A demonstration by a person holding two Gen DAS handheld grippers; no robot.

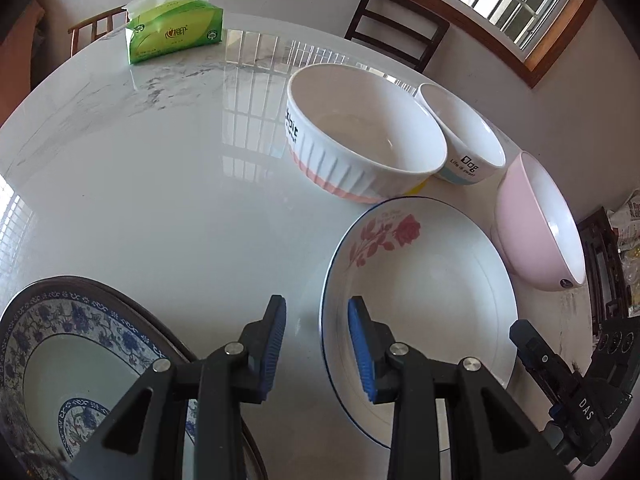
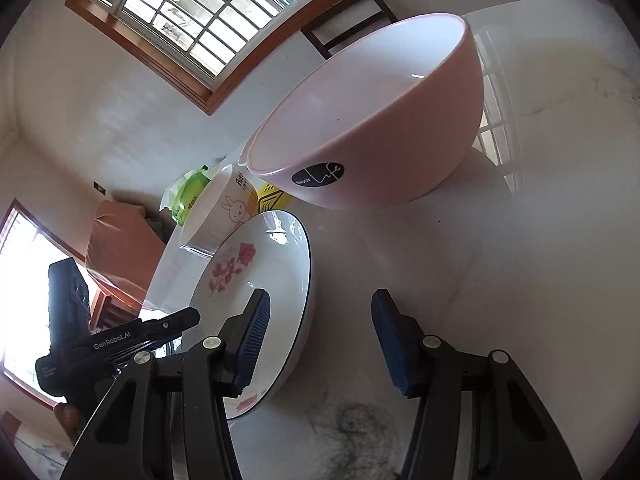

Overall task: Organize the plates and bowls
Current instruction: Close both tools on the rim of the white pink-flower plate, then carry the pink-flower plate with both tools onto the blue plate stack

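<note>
A white plate with a red rose print [image 1: 424, 280] [image 2: 256, 272] lies on the white marble table [image 1: 160, 200]. My left gripper [image 1: 317, 304] is open and straddles the plate's left rim, its right pad over the plate's inside; no pad visibly presses on it. My right gripper [image 2: 320, 296] is open too, with the plate's opposite rim between its fingers. Just beyond stands a pink bowl [image 1: 532, 220] [image 2: 372, 128]. Behind the plate are a large ribbed white bowl [image 1: 360, 140] and a small white bowl [image 1: 464, 136]. A blue-and-white patterned plate [image 1: 80, 360] sits at the lower left.
A green tissue pack [image 1: 172, 32] stands at the table's far side. Dark wooden chairs [image 1: 392, 28] are pushed up behind the table below a barred window [image 2: 192, 12]. The table edge runs close to the pink bowl on the right.
</note>
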